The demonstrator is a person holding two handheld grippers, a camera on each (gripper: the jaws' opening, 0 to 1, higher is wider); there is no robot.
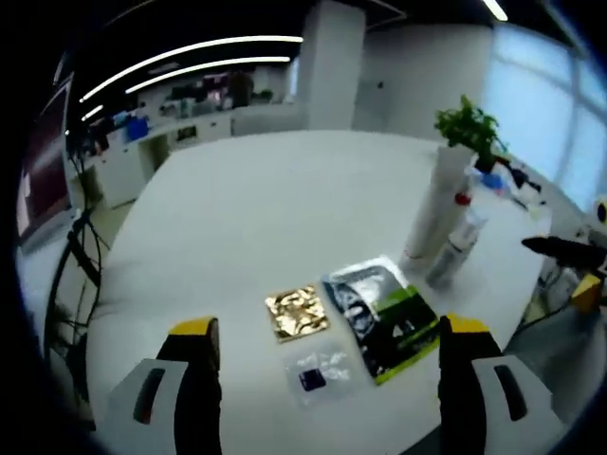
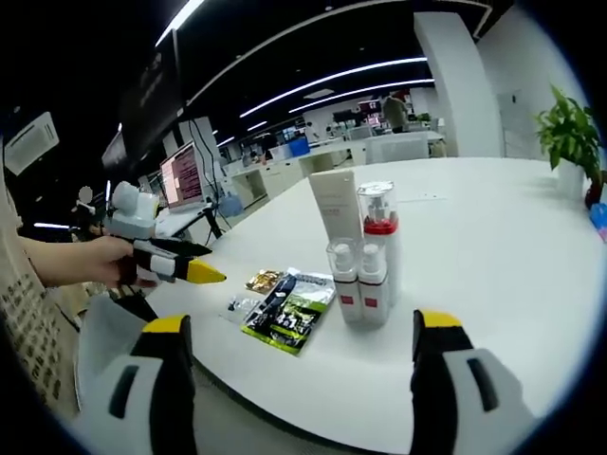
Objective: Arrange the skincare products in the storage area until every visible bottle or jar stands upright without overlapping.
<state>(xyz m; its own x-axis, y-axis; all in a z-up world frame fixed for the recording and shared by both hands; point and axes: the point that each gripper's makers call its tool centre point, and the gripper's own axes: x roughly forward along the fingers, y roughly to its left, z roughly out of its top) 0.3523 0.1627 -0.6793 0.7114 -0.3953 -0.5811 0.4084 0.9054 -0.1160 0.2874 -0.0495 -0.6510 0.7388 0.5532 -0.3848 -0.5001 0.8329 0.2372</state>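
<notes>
Several skincare products stand upright in a tight cluster on the white table (image 2: 474, 218). They are a tall white tube (image 2: 334, 207), a pump bottle with a red band (image 2: 379, 223) and two small clear bottles (image 2: 343, 280) in front. In the left gripper view the tube (image 1: 436, 204) and a clear bottle (image 1: 453, 251) stand right of centre. Flat sachets lie nearby: a gold one (image 1: 297, 311), a black-and-green one (image 1: 384, 318) and a small clear packet (image 1: 318, 370). My left gripper (image 1: 330, 327) is open above the sachets. My right gripper (image 2: 302, 322) is open at the table edge, short of the bottles.
A potted plant (image 1: 468, 123) stands behind the tube, near the table's far side. A person's hand holds the left gripper (image 2: 202, 274) left of the sachets (image 2: 289, 308). The right gripper (image 1: 555, 249) comes in at the right edge. Office desks and monitors (image 2: 185, 175) lie beyond the table.
</notes>
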